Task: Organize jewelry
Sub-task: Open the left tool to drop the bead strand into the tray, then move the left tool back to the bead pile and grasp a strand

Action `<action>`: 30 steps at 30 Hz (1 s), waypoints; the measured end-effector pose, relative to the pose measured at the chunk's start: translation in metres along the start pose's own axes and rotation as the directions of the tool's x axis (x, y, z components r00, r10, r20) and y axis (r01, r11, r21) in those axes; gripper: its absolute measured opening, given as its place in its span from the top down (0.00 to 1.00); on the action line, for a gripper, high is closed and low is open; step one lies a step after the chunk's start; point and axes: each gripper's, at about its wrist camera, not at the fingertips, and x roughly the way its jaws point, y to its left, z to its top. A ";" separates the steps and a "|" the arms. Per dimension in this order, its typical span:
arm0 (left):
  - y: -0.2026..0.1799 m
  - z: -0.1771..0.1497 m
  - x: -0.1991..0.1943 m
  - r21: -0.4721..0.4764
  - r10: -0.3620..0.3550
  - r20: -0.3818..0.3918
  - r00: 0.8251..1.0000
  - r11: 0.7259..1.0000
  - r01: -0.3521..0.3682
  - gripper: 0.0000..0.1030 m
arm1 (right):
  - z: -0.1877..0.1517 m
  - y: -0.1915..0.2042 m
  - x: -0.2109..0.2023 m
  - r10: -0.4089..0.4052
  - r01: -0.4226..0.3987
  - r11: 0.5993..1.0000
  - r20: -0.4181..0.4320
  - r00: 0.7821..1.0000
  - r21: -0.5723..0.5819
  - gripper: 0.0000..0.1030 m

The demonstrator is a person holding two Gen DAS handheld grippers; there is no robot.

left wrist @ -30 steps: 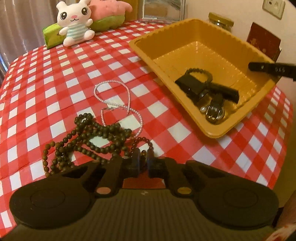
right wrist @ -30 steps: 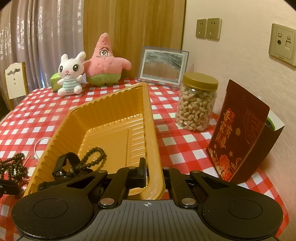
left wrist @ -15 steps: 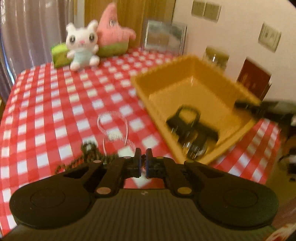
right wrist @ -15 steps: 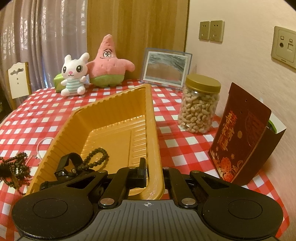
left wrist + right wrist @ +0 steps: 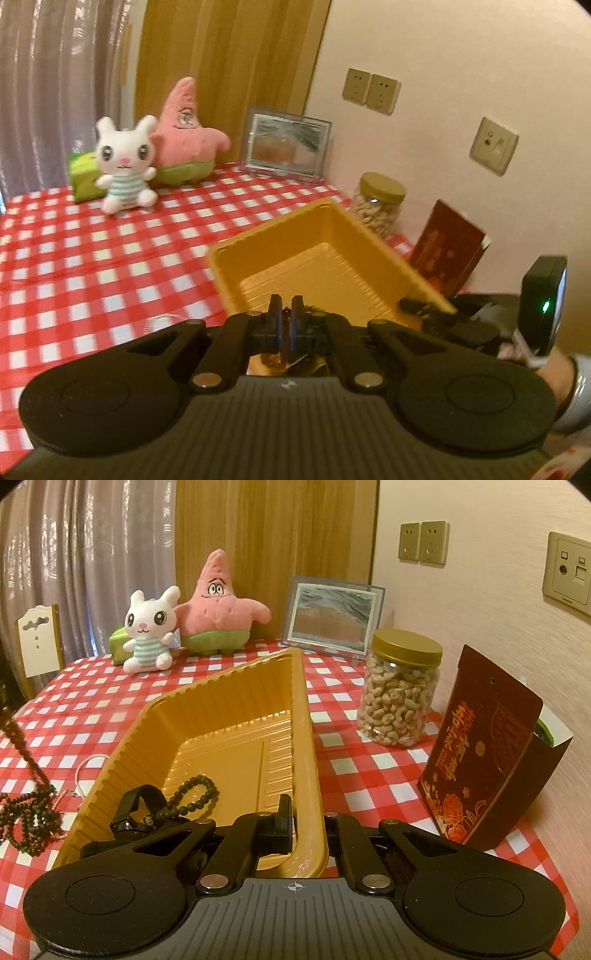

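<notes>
left gripper (image 5: 286,308) pinches dark bead necklace (image 5: 26,797), strand hanging at its 6 o'clock. right gripper (image 5: 304,821) clamps yellow tray (image 5: 236,686) rim. only right cam shows beads' tail on tablecloth (image 5: 343,775), 9 o'clock of tray.

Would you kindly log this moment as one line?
left hand-held gripper: shut on dark bead necklace, lifting | right hand-held gripper: clamps yellow tray rim

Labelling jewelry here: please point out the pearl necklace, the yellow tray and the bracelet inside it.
pearl necklace (image 5: 85,765): right wrist view, its loop.
yellow tray (image 5: 303,716): right wrist view, right rim.
bracelet (image 5: 201,793): right wrist view, bead loop.
</notes>
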 end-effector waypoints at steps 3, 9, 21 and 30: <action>-0.014 0.004 0.013 -0.013 -0.056 0.000 0.998 0.998 0.056 0.97 | 0.000 0.000 0.000 0.000 0.000 1.000 0.000 1.000 0.001 0.96; -0.042 0.008 0.038 -0.008 -0.136 -0.019 0.990 0.991 0.136 0.97 | 0.000 0.001 -0.001 0.001 -0.001 1.000 0.001 1.000 0.000 0.96; -0.047 0.007 0.065 -0.067 -0.153 -0.080 0.985 0.987 0.148 0.89 | 0.001 0.002 -0.001 0.000 0.000 1.000 -0.002 1.000 0.002 0.96; -0.008 0.010 0.031 -0.105 -0.023 -0.026 0.999 0.994 0.020 0.81 | 0.001 0.003 -0.001 0.002 -0.002 1.000 -0.004 1.000 0.001 0.96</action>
